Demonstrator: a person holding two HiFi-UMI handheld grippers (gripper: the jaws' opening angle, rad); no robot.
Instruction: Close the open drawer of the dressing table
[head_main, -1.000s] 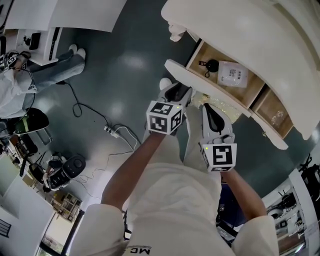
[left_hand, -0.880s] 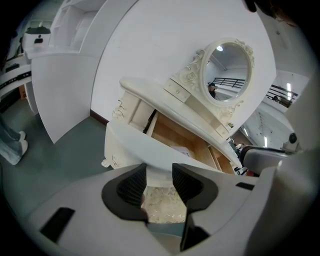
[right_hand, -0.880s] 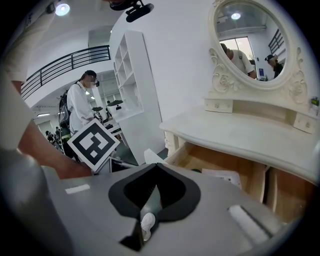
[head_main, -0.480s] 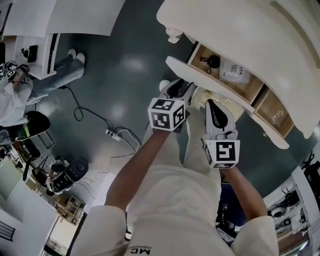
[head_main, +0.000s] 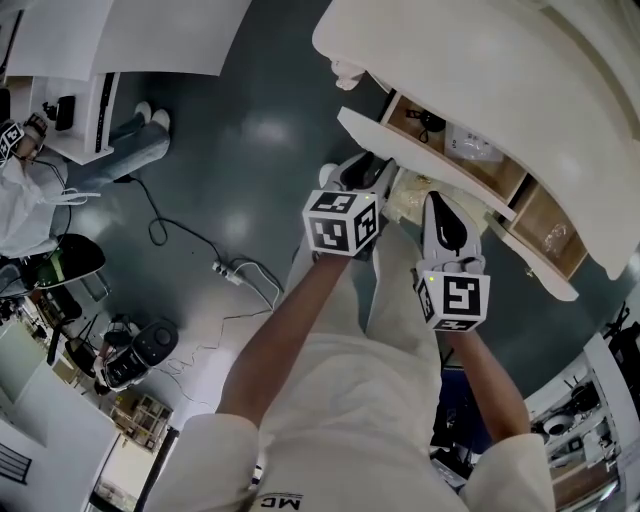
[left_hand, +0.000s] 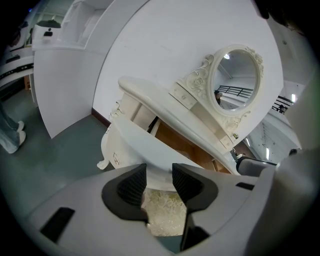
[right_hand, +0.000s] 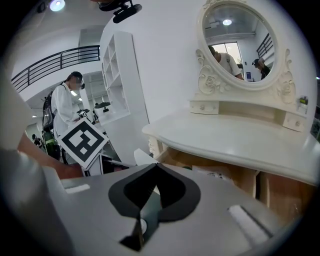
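Drawer (head_main: 380, 140) pushed further in | packet (head_main: 470, 146) half hidden under tabletop (head_main: 480, 70) | left gripper (left_hand: 159, 176) fingers spread | right gripper (right_hand: 152, 175) fingers clenched

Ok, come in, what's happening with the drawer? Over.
Left gripper open, jaws at the drawer front. Right gripper shut, empty. Drawer partly open, packet inside. Nothing seen blocking it.

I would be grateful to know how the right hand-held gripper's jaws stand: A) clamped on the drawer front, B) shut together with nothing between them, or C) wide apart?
B: the right hand-held gripper shows its jaw tips meeting, with nothing between them.
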